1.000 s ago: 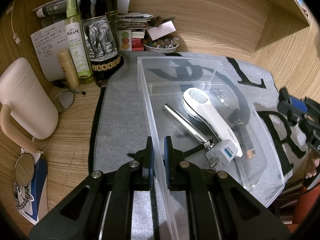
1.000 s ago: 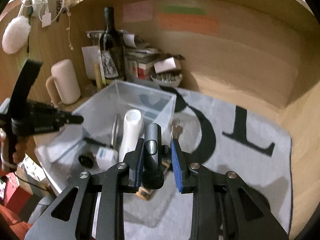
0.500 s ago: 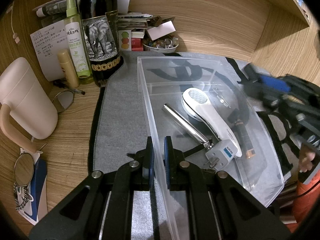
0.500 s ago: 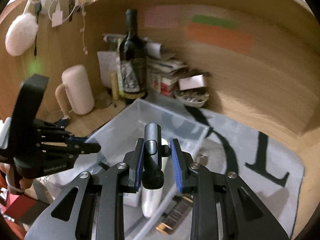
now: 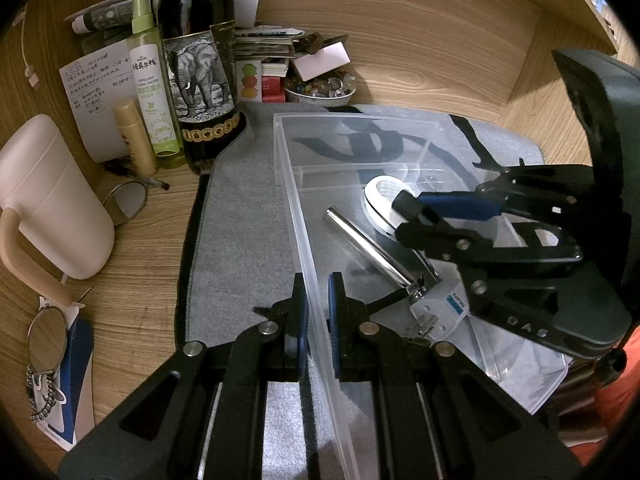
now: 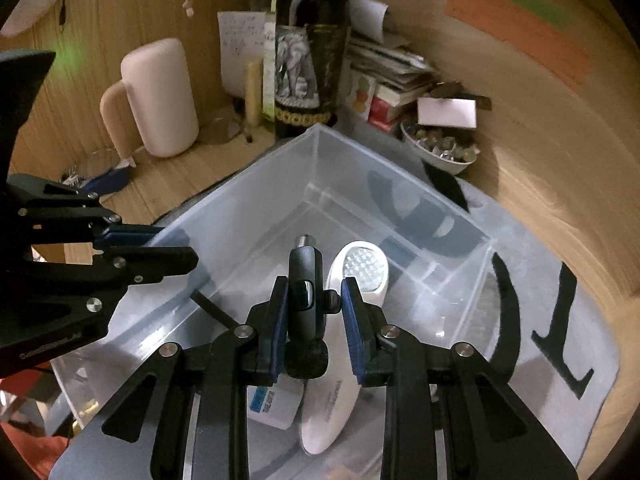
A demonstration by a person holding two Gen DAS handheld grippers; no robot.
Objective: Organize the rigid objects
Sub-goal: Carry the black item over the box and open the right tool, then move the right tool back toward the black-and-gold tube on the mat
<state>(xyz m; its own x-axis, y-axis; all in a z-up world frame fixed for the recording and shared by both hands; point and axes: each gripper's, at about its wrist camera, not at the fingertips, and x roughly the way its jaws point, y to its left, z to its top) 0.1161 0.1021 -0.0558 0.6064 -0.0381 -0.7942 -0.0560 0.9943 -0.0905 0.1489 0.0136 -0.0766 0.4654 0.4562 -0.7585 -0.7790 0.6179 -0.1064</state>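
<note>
A clear plastic bin (image 5: 360,128) stands on a grey mat. In it lie a white handheld device (image 6: 362,276), a chrome tube (image 5: 366,248) and a white plug adapter (image 5: 438,312). My left gripper (image 5: 317,312) is shut on the bin's near left wall (image 5: 316,300). My right gripper (image 6: 314,308) is shut on a black cylindrical object (image 6: 304,300) and holds it above the bin's inside. The right gripper also shows in the left wrist view (image 5: 408,216), over the white device. The left gripper shows in the right wrist view (image 6: 160,248) at the bin's left rim.
A dark wine bottle (image 5: 198,64), a green spray bottle (image 5: 154,88), a small tan tube (image 5: 134,136) and a pink jug (image 5: 48,200) stand left of the mat. A bowl of beads (image 5: 320,90) and stacked papers sit at the back wall. A small mirror (image 5: 46,340) lies front left.
My right gripper has moved with the black object from beside the bin to above its inside. The left gripper has stayed clamped on the bin wall.
</note>
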